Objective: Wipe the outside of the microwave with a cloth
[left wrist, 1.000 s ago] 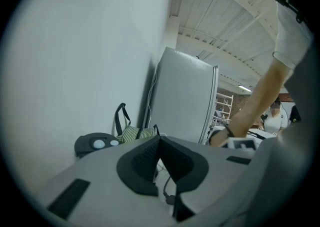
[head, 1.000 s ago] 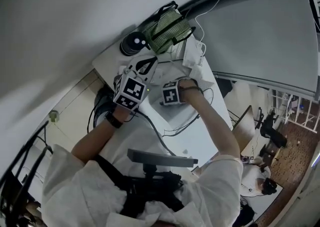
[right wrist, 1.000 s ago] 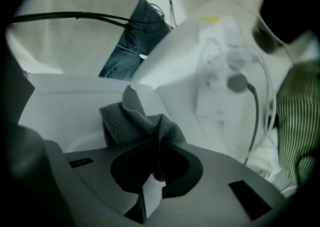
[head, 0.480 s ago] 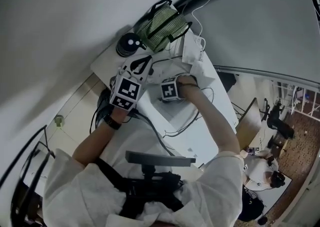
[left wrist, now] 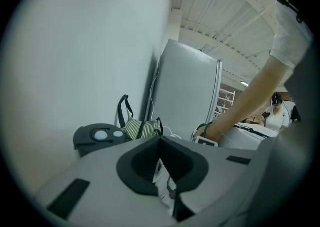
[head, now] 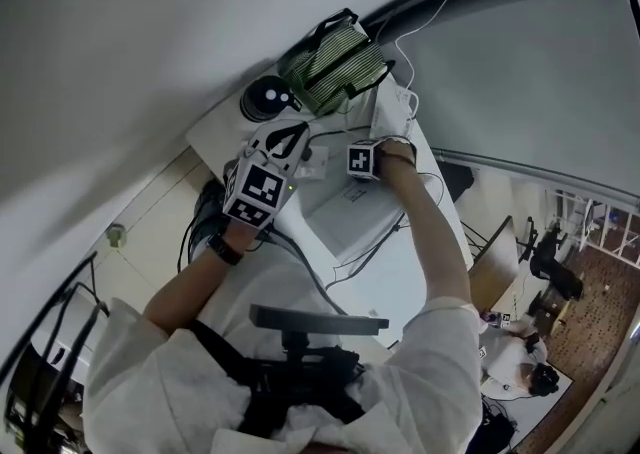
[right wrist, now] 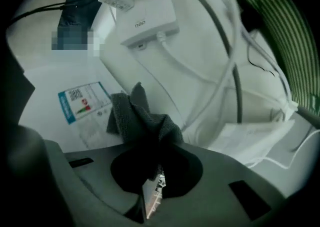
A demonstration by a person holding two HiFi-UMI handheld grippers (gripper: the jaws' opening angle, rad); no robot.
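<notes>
My right gripper is shut on a crumpled grey cloth. The cloth rests on the white top of the microwave, beside a blue-edged sticker. In the head view the right gripper sits at the far end of the microwave, near the wall. My left gripper hovers just left of it, jaws together and holding nothing. In the left gripper view the left gripper points toward the back wall, with the person's right forearm reaching across.
A green striped bag and a round black appliance stand behind the microwave against the wall. A white power adapter with cables lies just ahead of the cloth. White paper or plastic sits to the right.
The right gripper has slid the cloth along the microwave top, away from me toward the wall and the striped bag. The left gripper has stayed about where it was.
</notes>
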